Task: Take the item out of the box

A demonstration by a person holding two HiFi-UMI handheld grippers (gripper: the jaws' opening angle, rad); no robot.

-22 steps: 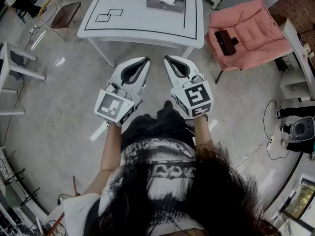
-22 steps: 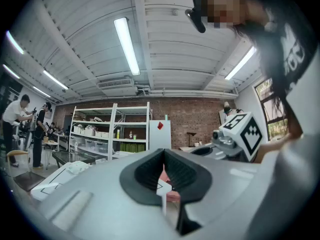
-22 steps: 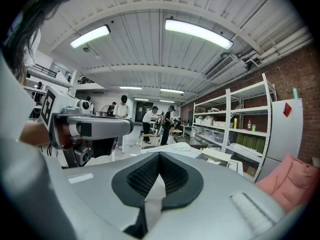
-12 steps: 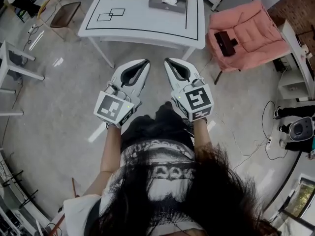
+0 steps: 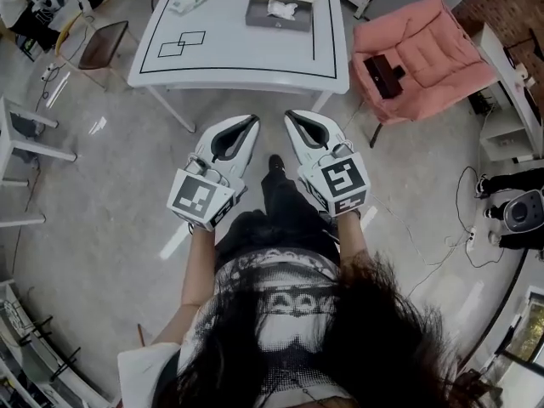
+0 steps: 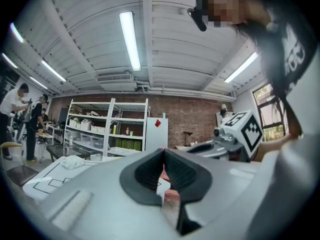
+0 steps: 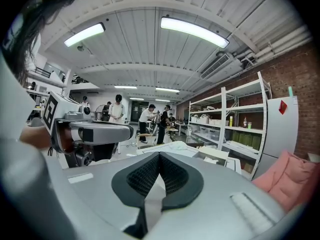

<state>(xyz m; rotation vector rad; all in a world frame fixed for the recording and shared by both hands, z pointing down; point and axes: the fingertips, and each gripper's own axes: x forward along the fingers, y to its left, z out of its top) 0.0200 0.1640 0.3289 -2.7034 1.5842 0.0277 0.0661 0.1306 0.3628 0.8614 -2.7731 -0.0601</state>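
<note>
**Stepped closer to the table, nothing grabbed yet**

Foot [image 5: 276, 163] has come forward between the grippers; table [image 5: 238, 58] sits lower in frame now; left gripper [image 5: 252, 120] and right gripper [image 5: 290, 116] both closed, empty; item [image 5: 280, 8] lies in the box [image 5: 276, 24], top centre. Risk imo: reaching in with closed jaws just shoves the box.
</note>
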